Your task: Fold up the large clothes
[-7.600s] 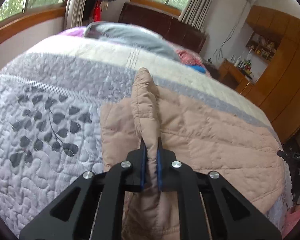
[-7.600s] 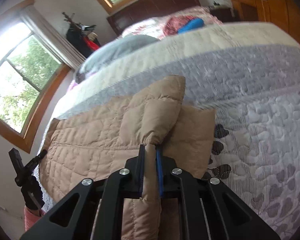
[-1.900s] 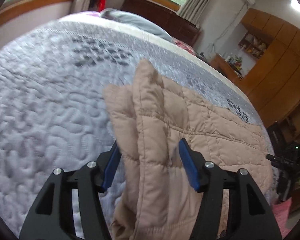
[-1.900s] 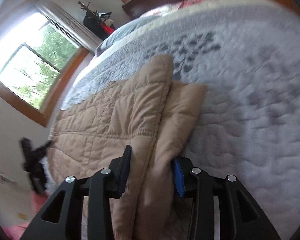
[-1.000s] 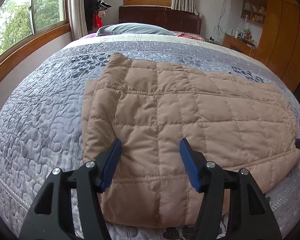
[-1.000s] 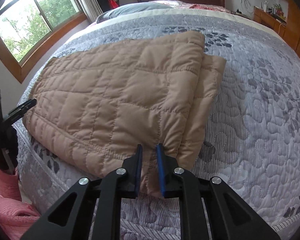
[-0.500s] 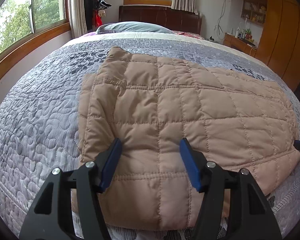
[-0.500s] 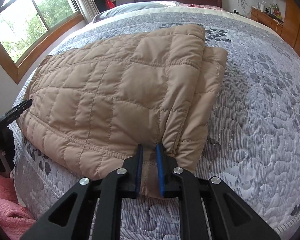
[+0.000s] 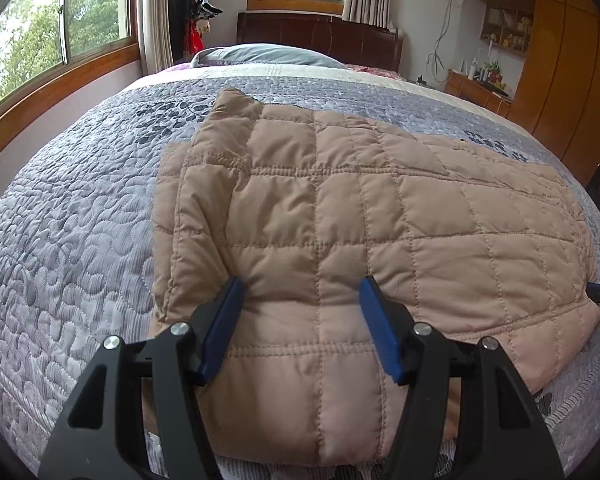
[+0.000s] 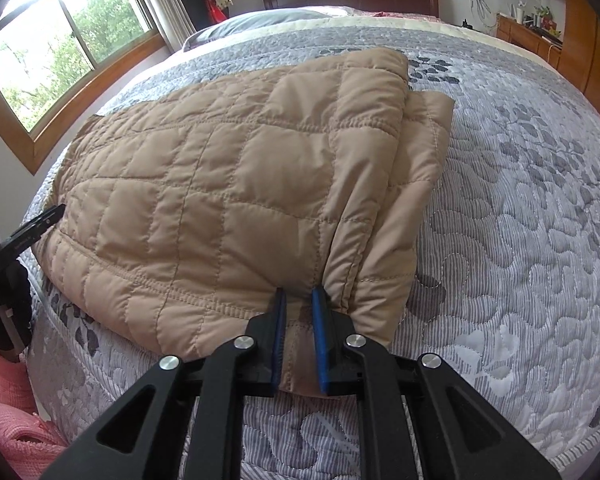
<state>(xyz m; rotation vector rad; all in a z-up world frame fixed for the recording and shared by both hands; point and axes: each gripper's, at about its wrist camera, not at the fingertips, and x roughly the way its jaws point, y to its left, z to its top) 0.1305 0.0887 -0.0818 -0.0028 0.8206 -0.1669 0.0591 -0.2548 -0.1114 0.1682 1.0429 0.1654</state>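
The right wrist view alone shows the right gripper (image 10: 298, 304) clenched on the coat (image 10: 236, 184) hem at the bed (image 10: 520, 240) edge, while the left gripper (image 9: 300, 296) gapes released above it.

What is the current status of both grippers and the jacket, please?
Left gripper open above quilted jacket. Right gripper shut on its near hem. Jacket folded on bedspread. Nothing obstructing.

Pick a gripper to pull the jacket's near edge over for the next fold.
Right. The right gripper is already shut on the jacket near edge; the left gripper hangs open above it.
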